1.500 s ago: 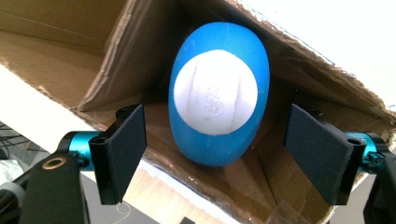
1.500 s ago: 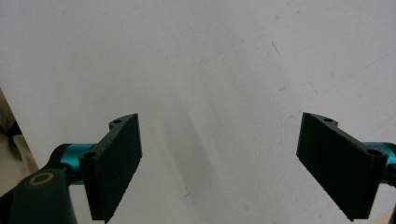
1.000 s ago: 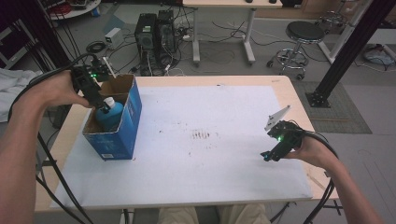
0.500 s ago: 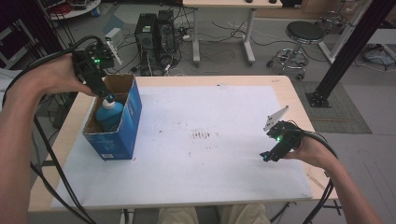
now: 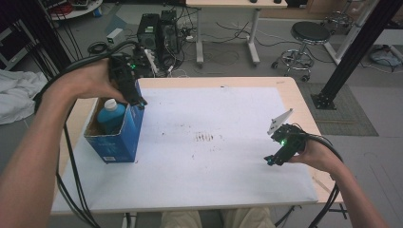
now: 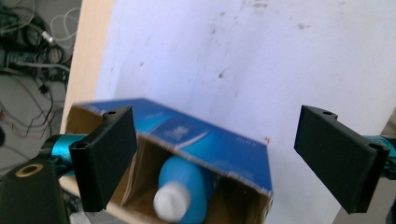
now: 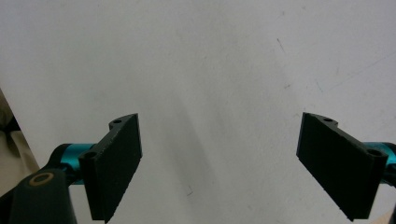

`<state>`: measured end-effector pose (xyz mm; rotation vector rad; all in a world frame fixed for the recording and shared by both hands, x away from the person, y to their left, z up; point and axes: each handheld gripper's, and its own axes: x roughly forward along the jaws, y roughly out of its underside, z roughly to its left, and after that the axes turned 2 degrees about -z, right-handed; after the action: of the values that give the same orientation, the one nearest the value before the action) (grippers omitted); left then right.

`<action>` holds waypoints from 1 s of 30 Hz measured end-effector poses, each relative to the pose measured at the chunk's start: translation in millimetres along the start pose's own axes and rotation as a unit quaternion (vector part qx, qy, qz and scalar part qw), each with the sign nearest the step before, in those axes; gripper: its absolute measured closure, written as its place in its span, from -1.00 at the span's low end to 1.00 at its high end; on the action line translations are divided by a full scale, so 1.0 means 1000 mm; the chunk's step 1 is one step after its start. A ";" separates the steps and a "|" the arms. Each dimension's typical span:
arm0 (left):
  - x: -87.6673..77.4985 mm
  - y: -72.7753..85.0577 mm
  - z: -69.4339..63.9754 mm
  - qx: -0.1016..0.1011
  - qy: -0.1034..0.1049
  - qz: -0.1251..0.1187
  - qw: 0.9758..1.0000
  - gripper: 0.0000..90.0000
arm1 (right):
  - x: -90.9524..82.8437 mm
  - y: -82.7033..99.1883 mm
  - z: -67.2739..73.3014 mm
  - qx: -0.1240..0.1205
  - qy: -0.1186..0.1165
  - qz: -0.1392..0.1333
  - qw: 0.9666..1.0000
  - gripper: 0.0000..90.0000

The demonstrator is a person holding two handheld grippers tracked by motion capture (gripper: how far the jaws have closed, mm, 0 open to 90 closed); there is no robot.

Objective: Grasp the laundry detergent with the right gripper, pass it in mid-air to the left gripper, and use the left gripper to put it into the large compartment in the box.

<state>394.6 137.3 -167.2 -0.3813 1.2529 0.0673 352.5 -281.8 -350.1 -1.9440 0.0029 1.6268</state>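
A blue cardboard box stands open-topped at the table's left side. Inside it is a blue bottle with a white cap, upright in the high view. My left gripper hovers over the box's far right corner and points down. Its jaws have just been opening and stand wide, with nothing between them. In the left gripper view the left gripper looks down on the box and the bottle. My right gripper rests low at the table's right, and the right gripper is open over bare white sheet.
A white sheet covers the wooden table, with dark smudges near its middle. Beyond the far edge stand computer towers, cables and a stool. A black post rises at the right. White cloth lies left.
My left gripper has lifted away from the bottle in the box and swung right, over the box's far right corner. The bottle stays in the box. The right hand has kept still.
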 end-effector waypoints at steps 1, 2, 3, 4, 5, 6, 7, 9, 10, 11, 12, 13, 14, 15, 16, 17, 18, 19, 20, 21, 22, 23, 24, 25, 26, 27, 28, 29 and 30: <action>0.003 -0.005 -0.002 0.006 0.003 0.001 1.000 -0.71 | 0.000 0.000 0.001 0.001 0.002 0.001 1.000 -0.70; 0.007 -0.009 -0.005 0.010 0.006 -0.002 1.000 -0.71 | 0.000 0.000 0.001 0.001 0.002 0.002 1.000 -0.70; 0.011 -0.014 -0.007 0.015 0.011 -0.002 1.000 -0.71 | 0.000 0.000 0.001 0.001 0.001 0.002 1.000 -0.70; 0.015 -0.019 -0.009 0.019 0.015 -0.002 1.000 -0.71 | 0.000 0.000 0.001 0.000 0.001 0.002 1.000 -0.70; 0.018 -0.023 -0.011 0.022 0.016 -0.003 1.000 -0.71 | 0.000 0.000 0.001 0.000 0.000 0.002 1.000 -0.70; 0.024 -0.029 -0.014 0.028 0.020 -0.004 0.999 -0.71 | 0.001 0.000 0.002 0.000 0.000 0.003 1.000 -0.70; 0.029 -0.033 -0.017 0.031 0.019 -0.006 0.999 -0.71 | 0.001 0.000 0.002 0.000 0.001 0.003 1.000 -0.70; 0.039 -0.041 -0.022 0.030 0.020 -0.013 0.999 -0.71 | 0.001 0.000 0.001 0.000 0.000 0.001 1.000 -0.70; 0.045 -0.045 -0.025 0.034 0.025 -0.013 0.999 -0.71 | 0.001 0.000 0.001 0.001 0.000 0.003 1.000 -0.70; 0.050 -0.047 -0.027 0.037 0.028 -0.014 0.999 -0.71 | 0.001 0.000 0.001 0.001 0.000 0.003 1.000 -0.70; 0.057 -0.051 -0.031 0.043 0.031 -0.013 0.998 -0.71 | 0.001 0.000 0.001 0.001 0.001 0.004 1.000 -0.70; 0.064 -0.054 -0.034 0.046 0.034 -0.011 0.998 -0.71 | 0.001 0.000 0.001 0.001 0.005 0.004 1.000 -0.70; 0.070 -0.056 -0.037 0.047 0.040 -0.011 0.998 -0.71 | 0.001 0.001 0.000 0.002 0.005 0.004 1.000 -0.70; 0.077 -0.058 -0.039 0.048 0.046 -0.012 0.998 -0.71 | 0.000 0.001 0.000 0.002 0.004 0.004 1.000 -0.70; 0.084 -0.060 -0.042 0.051 0.050 -0.011 0.997 -0.71 | -0.001 0.001 0.000 0.002 0.005 0.005 1.000 -0.70; 0.090 -0.061 -0.044 0.053 0.054 -0.010 0.997 -0.71 | -0.001 0.001 0.000 0.003 0.006 0.005 1.000 -0.70; 0.096 -0.061 -0.046 0.054 0.059 -0.009 0.997 -0.71 | -0.002 0.001 0.000 0.003 0.006 0.005 1.000 -0.70; 0.102 -0.062 -0.048 0.054 0.062 -0.008 0.997 -0.71 | -0.002 0.001 0.000 0.003 0.006 0.006 1.000 -0.70; 0.108 -0.062 -0.050 0.053 0.063 -0.009 0.997 -0.71 | -0.002 0.001 0.000 0.002 0.007 0.006 1.000 -0.70; 0.113 -0.061 -0.051 0.050 0.068 -0.009 0.996 -0.71 | -0.002 0.001 -0.001 0.001 0.006 0.006 1.000 -0.70; 0.117 -0.061 -0.053 0.050 0.072 -0.009 0.996 -0.71 | -0.002 0.000 -0.001 0.002 0.007 0.006 1.000 -0.70; 0.122 -0.061 -0.054 0.048 0.076 -0.009 0.996 -0.71 | -0.002 0.000 -0.002 -0.001 0.006 0.007 1.000 -0.70; 0.127 -0.060 -0.056 0.046 0.078 -0.008 0.996 -0.71 | -0.001 -0.001 -0.003 -0.001 0.007 0.008 1.000 -0.70; 0.131 -0.060 -0.057 0.045 0.082 -0.007 0.996 -0.71 | -0.001 -0.001 -0.004 -0.001 0.008 0.009 1.000 -0.70; 0.135 -0.059 -0.059 0.044 0.084 -0.005 0.996 -0.71 | -0.001 -0.002 -0.005 0.000 0.009 0.009 1.000 -0.70; 0.137 -0.059 -0.059 0.044 0.085 -0.003 0.995 -0.71 | -0.001 -0.003 -0.006 -0.003 0.009 0.009 1.000 -0.70; 0.140 -0.059 -0.060 0.041 0.085 -0.004 0.995 -0.71 | -0.002 -0.004 -0.006 -0.002 0.009 0.008 1.000 -0.70; 0.141 -0.058 -0.061 0.042 0.084 -0.002 0.996 -0.71 | -0.002 -0.005 -0.006 -0.004 0.009 0.006 1.000 -0.70; 0.142 -0.058 -0.061 0.040 0.083 -0.004 0.996 -0.71 | -0.002 -0.006 -0.007 -0.004 0.010 0.005 1.000 -0.70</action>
<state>398.9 40.9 -301.6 -0.3261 1.4129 -0.0216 360.1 -280.8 -345.0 -1.9692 0.0137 1.6160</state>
